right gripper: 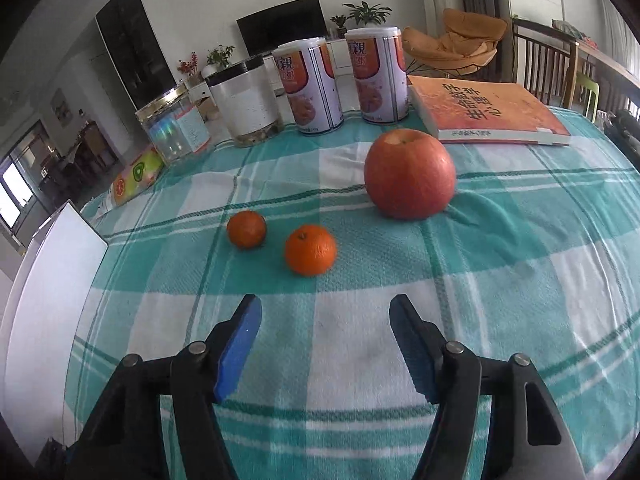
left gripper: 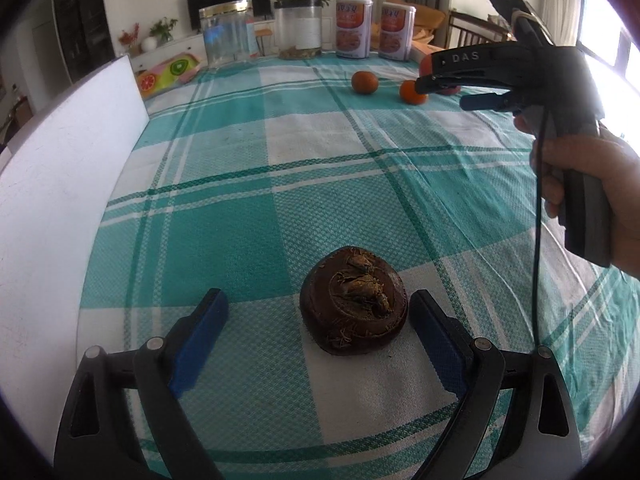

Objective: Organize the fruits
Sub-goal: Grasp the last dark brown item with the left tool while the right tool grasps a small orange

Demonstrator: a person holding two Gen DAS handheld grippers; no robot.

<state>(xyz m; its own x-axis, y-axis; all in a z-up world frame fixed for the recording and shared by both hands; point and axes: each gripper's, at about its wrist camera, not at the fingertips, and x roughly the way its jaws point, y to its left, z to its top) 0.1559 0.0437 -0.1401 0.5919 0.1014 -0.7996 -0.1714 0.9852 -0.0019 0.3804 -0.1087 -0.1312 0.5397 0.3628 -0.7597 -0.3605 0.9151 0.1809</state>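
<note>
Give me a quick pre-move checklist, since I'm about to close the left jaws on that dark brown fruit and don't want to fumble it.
1. Left gripper jaws open: ok.
2. Dark brown fruit between the jaws: ok, but off-centre, close against the right-side pad.
3. Fruit resting free on the checked tablecloth, nothing on it: ok.
4. Right gripper open and holding nothing: ok.
5. Right gripper clear of the left one: ok, it is up near the oranges.
6. Destination for the fruit: cannot tell.

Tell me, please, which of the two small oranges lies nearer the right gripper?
The orange with its stem showing, right of the other orange and just ahead of the open right gripper.
</note>
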